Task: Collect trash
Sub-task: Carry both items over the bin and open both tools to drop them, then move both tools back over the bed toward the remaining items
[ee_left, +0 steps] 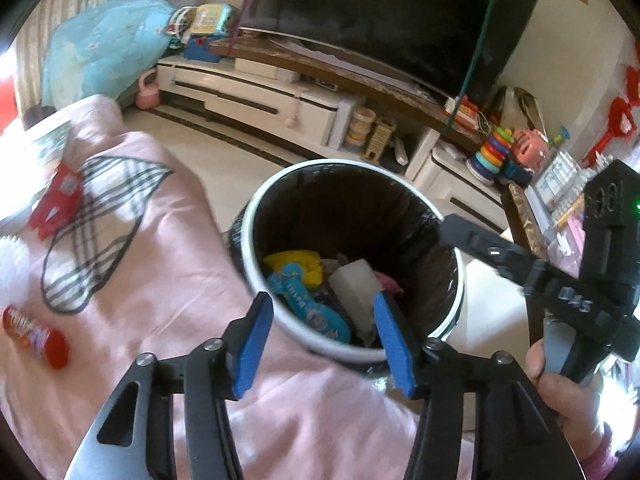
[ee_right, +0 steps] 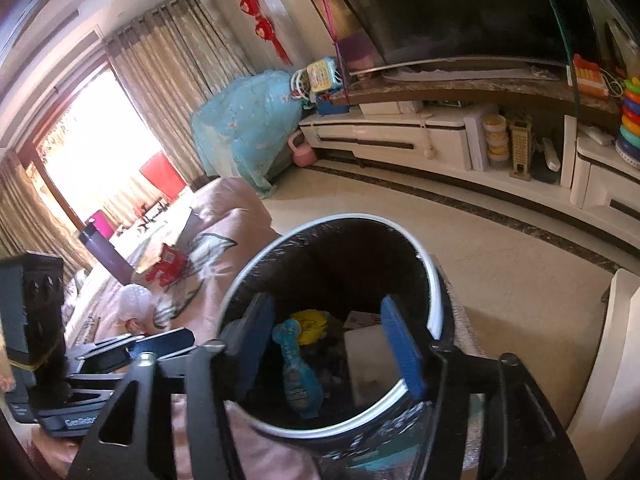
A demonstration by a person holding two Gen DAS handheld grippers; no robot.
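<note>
The trash bin (ee_left: 256, 248), white-rimmed with a black liner, stands against the edge of a pink blanket (ee_left: 160, 280); in the left wrist view it fills the centre, in the right wrist view it sits at about 6 o'clock. Its lower wall is cut off behind the gripper frames in both views, so its base cannot be seen. Inside lie a yellow wrapper (ee_left: 296, 262), a blue packet (ee_left: 304, 304) and a pale box-like piece (ee_left: 356, 280); a pinkish scrap at the box's 3 o'clock is too hidden to name, and darker bits beneath are unreadable.

The left gripper (ee_left: 322, 312) hangs over the bin's near rim with its two blue pads spread apart and nothing between them but the view down into the bin. The right gripper (ee_right: 326, 324) is likewise over the bin mouth, its pads apart and pinching nothing; in the left view its black body crosses from 3 o'clock, with a person's hand (ee_left: 560, 400) under it, partly cropped.

On the blanket, three loose items show in the left view: a red packet (ee_left: 60, 200) at 9 o'clock, a red cylindrical tube (ee_left: 36, 338) at 8 o'clock, and a white spiky ball (ee_left: 10, 264), cut off by the frame edge. Beyond, at 12 o'clock, are one dark television (ee_left: 400, 16) on a white cabinet (ee_left: 248, 96), one pink kettlebell (ee_left: 147, 94) and a stack of coloured rings (ee_left: 494, 152).
</note>
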